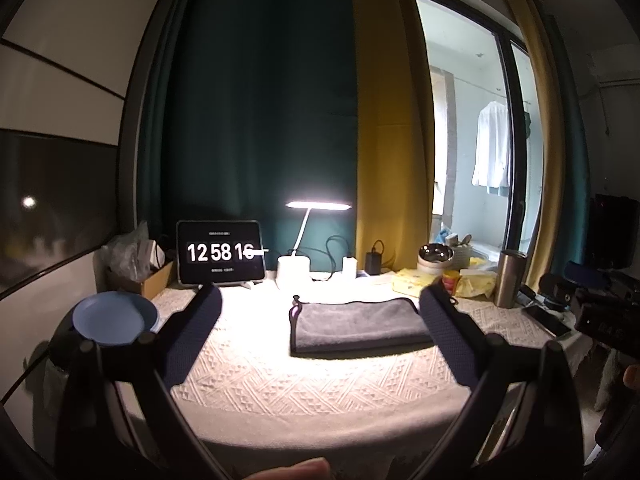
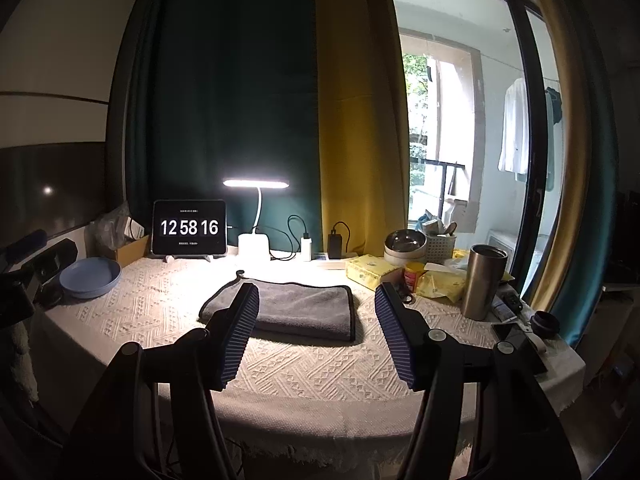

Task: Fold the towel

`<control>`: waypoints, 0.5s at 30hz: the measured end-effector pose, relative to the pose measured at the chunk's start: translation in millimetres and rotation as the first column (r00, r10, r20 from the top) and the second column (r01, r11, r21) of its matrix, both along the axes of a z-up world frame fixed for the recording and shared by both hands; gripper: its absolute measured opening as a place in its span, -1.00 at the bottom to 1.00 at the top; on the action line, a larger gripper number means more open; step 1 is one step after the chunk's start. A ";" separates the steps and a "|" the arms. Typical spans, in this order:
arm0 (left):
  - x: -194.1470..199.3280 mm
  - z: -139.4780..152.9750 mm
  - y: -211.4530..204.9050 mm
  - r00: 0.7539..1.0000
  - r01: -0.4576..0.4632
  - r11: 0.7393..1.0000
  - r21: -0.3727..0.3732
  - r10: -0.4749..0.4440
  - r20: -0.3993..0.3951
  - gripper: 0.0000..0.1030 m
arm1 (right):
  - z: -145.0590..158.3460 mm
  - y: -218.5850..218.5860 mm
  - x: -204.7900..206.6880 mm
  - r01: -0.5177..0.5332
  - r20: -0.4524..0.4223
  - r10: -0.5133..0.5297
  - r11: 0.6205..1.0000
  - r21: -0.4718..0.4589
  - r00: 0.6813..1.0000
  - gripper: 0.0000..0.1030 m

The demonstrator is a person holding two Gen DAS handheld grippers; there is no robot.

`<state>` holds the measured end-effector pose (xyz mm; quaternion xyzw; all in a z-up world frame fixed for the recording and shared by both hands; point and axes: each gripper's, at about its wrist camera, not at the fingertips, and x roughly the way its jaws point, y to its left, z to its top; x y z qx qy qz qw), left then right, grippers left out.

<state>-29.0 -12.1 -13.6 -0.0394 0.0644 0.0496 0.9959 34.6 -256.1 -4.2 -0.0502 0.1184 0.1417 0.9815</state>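
A dark grey towel point(image 1: 358, 326) lies folded into a flat rectangle on the white knitted tablecloth point(image 1: 280, 368), under the lamp. It also shows in the right wrist view point(image 2: 304, 308). My left gripper point(image 1: 320, 304) is open and empty, held above the table's near edge, short of the towel; its right finger overlaps the towel's right end in view. My right gripper point(image 2: 318, 300) is open and empty, also near the front edge, with the towel seen between its fingers.
A blue plate point(image 1: 114, 316) sits at the left edge. A clock tablet point(image 1: 221, 252), lit desk lamp point(image 1: 318, 206), chargers, tissue pack point(image 2: 370, 272), snack packets, a steel tumbler point(image 2: 482, 280) and a phone point(image 1: 546, 320) line the back and right.
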 end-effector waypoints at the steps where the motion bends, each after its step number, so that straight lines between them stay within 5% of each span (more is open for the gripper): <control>1: 0.4 -0.3 0.4 1.000 -0.001 1.000 -0.002 0.001 -0.003 0.94 | -0.3 -0.3 0.8 -0.001 -0.002 0.001 1.000 0.001 1.000 0.24; 15: 1.3 0.4 -0.4 1.000 0.005 1.000 0.001 -0.005 -0.001 0.94 | 0.1 -2.0 1.7 0.005 -0.006 -0.005 1.000 0.005 1.000 0.24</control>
